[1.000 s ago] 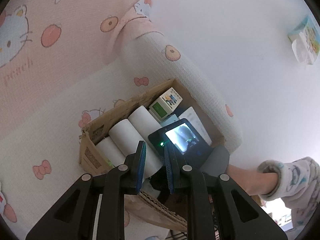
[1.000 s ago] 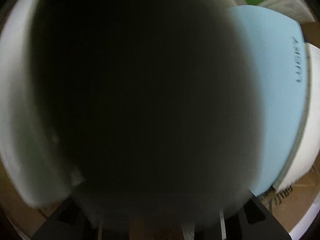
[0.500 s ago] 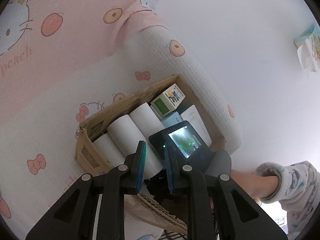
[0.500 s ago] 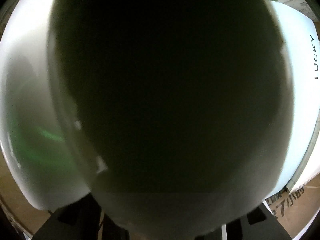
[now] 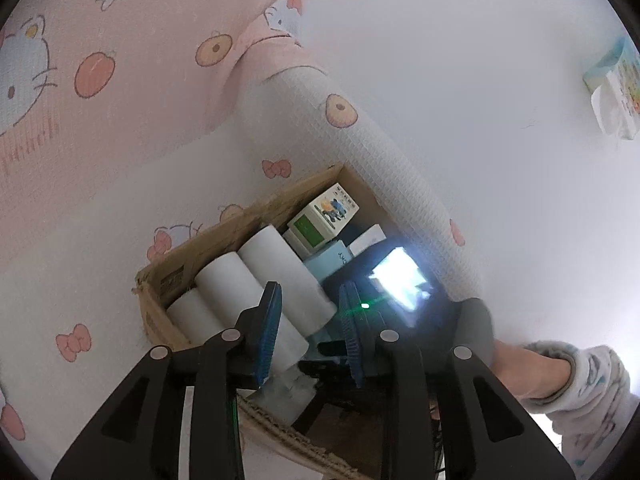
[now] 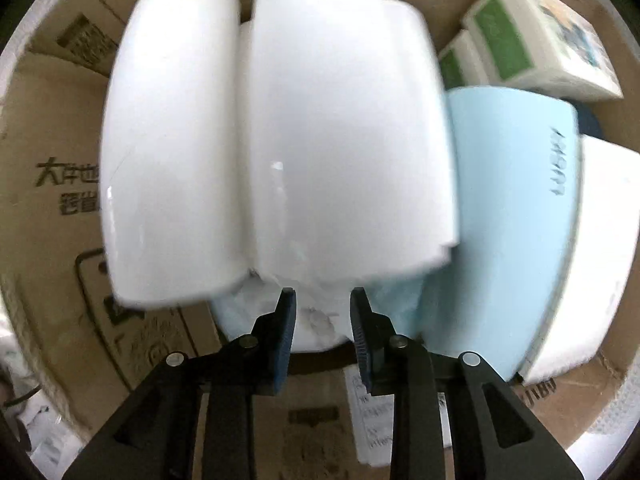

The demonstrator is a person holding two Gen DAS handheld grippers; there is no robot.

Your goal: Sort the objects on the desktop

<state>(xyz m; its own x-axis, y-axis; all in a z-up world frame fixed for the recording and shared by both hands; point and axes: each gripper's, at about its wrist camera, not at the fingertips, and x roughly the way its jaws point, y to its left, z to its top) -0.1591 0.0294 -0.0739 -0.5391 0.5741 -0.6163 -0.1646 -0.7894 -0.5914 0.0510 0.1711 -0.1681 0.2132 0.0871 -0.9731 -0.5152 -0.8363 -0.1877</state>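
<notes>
An open cardboard box [image 5: 240, 216] lies on a cartoon-print bedsheet. Inside are white paper rolls [image 5: 224, 284] side by side, a green-and-white carton [image 5: 320, 220] and a light blue pack [image 5: 330, 258]. My left gripper [image 5: 309, 292] hovers over the box's near end; its jaws are opening with nothing between them. My right gripper [image 6: 323, 300] points down into the box [image 6: 52, 120], just clear of the rolls [image 6: 340, 120], its pads slightly apart and gripping nothing. To the right of the rolls sit the blue pack [image 6: 512, 200] and the carton [image 6: 532, 40].
The lit screen [image 5: 400, 276] on the right gripper's back faces my left camera, held by a hand in a fleece sleeve [image 5: 580, 392]. A rolled quilt [image 5: 380, 152] runs along the box's far side. A tissue pack [image 5: 616, 88] lies far right.
The left jaws have spread wider. In the right wrist view, the dark shape filling the lens is gone; the rolls now lie in the box below the risen gripper.
</notes>
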